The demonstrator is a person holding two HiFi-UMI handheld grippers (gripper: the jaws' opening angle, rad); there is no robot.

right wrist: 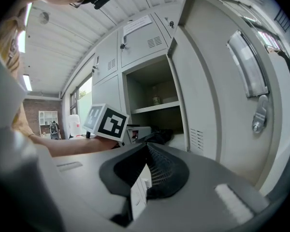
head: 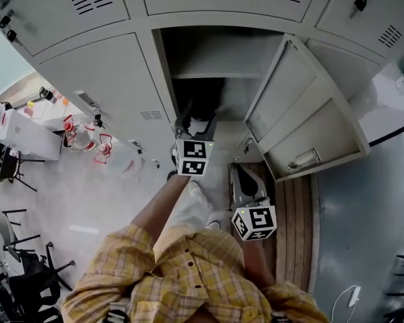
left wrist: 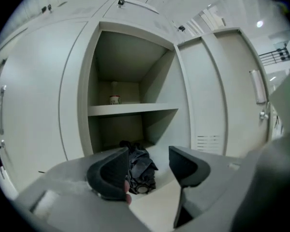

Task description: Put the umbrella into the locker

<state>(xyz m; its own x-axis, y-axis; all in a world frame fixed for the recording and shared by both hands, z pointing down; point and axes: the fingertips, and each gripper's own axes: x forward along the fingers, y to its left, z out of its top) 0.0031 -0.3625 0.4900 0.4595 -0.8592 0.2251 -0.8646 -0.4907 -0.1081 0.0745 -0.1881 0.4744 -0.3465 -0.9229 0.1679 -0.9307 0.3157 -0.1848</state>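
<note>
The black folded umbrella (left wrist: pixel 139 172) lies on the floor of the open locker's lower compartment (left wrist: pixel 159 199), below the shelf (left wrist: pixel 130 109). My left gripper (left wrist: pixel 149 159) is open just in front of it; the umbrella shows in the gap, partly behind the left finger (left wrist: pixel 111 173), and the pads do not press on it. From the head view the left gripper (head: pixel 196 122) reaches into the locker mouth, with the umbrella (head: pixel 205 105) a dark shape beyond. My right gripper (right wrist: pixel 146 149) is shut on nothing, lower and to the right (head: pixel 238 171), outside the locker.
The locker door (head: pixel 303 113) stands swung open to the right, its handle (right wrist: pixel 258 120) close to my right gripper. A small jar (left wrist: pixel 114 99) sits on the upper shelf. A table with bottles (head: pixel 87 140) is at the left, and a wooden slat strip (head: pixel 296 234) lies on the floor.
</note>
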